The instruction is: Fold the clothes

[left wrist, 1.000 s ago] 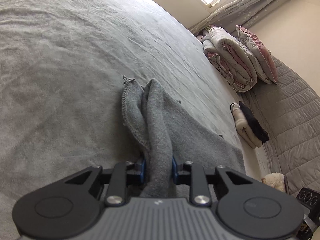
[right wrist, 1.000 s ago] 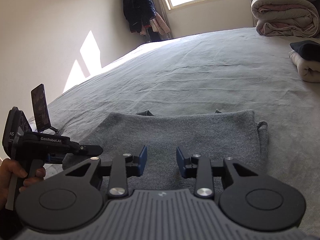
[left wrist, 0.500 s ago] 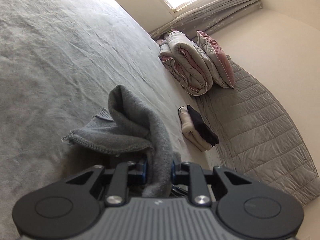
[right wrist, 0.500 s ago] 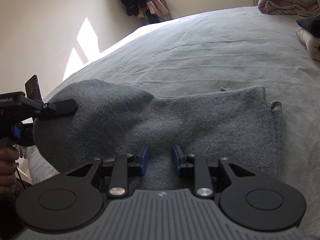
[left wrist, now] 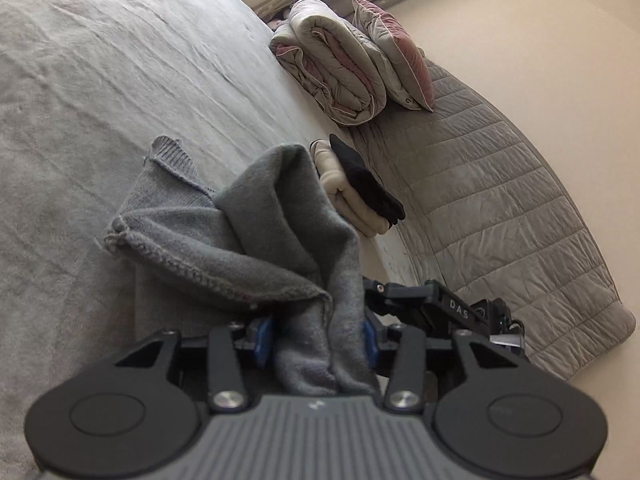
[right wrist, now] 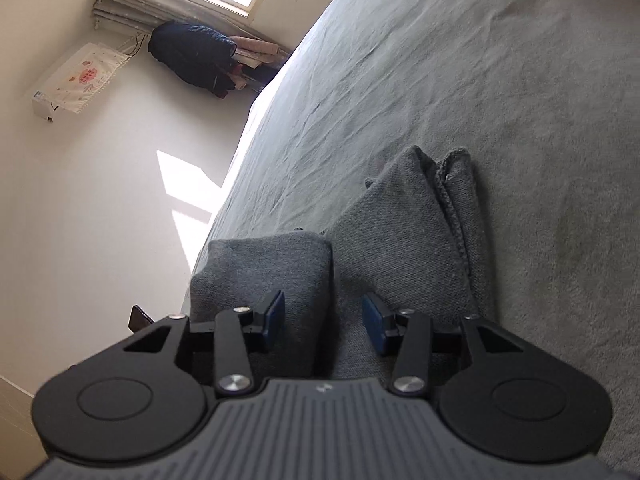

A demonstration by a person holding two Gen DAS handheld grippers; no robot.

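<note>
A grey knit garment (left wrist: 224, 236) lies on the grey bed sheet (left wrist: 100, 60), part of it lifted. My left gripper (left wrist: 316, 338) is shut on a bunched fold of it and holds that fold up above the rest. In the right wrist view the same garment (right wrist: 404, 240) lies partly folded, with a raised fold (right wrist: 264, 268) at the left. My right gripper (right wrist: 323, 322) is open just above the cloth, its blue pads either side of the crease, holding nothing. The right gripper's body (left wrist: 440, 308) shows to the right in the left wrist view.
A folded cream and black clothes stack (left wrist: 356, 188) lies beside the garment. A rolled duvet (left wrist: 336, 68) and pink pillow (left wrist: 392, 52) lie at the head, by a quilted headboard (left wrist: 500, 200). The bed's edge (right wrist: 240, 148) drops to the floor; dark clothes (right wrist: 192, 56) hang under the window.
My left gripper has lifted its fold of the garment and carried it over towards the right gripper. My right gripper has tilted and its jaws have opened wider over the cloth.
</note>
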